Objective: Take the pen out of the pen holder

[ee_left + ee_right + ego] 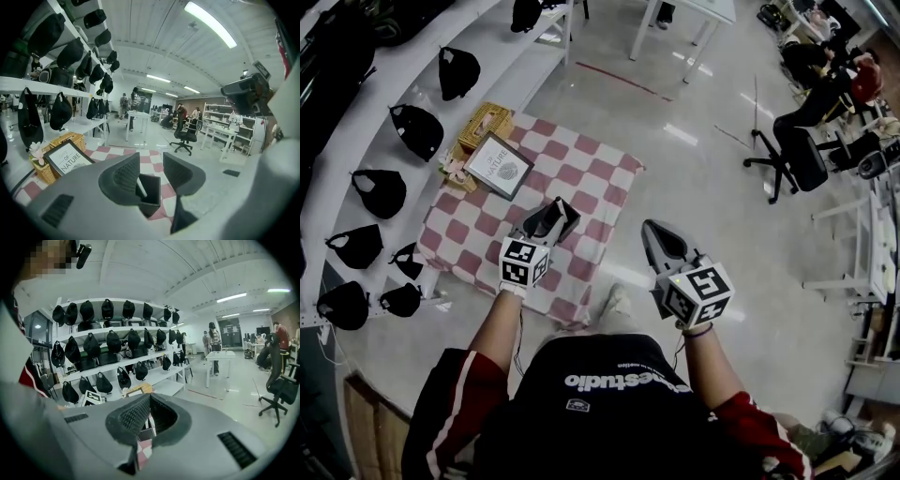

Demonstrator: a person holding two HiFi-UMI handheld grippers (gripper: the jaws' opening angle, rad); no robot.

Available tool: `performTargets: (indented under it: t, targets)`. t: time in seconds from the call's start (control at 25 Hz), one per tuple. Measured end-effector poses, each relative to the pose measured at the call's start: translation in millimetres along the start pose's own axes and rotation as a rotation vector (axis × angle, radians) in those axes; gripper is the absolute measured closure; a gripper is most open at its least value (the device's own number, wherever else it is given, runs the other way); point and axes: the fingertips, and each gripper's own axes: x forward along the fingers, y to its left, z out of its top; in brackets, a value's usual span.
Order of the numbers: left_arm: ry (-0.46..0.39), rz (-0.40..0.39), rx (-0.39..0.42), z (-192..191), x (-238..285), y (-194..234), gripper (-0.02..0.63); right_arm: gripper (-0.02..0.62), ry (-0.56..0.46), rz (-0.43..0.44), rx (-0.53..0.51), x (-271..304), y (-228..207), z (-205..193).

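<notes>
Left claw (pixel 151 160) spread before pen holder (pixel 153 193); right claw (pixel 149 398) clenched, off the table (pixel 581 178).

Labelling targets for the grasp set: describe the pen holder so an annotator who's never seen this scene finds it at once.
Find the red-and-white checked cloth beside the shelves of black bags. The pen holder stands on it, showing between the left gripper's open jaws. It is the only black square box, with a white pen leaning inside, unlike the wicker basket and framed sign.
</notes>
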Motion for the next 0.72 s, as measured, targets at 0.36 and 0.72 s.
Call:
performTargets:
  t: [0.36,0.72]
  targets:
    - [0.082,0.022,-0.035,-26.0,31.4,17.8,0.46,0.601,0.036,0.02,0.009,13.6,-10.5,-6.3]
    - [0.148,0.049,-0.087,-50.4,57.9,29.3,0.46,0.601,0.053,0.009,0.013,14.9,-28.8,-11.3]
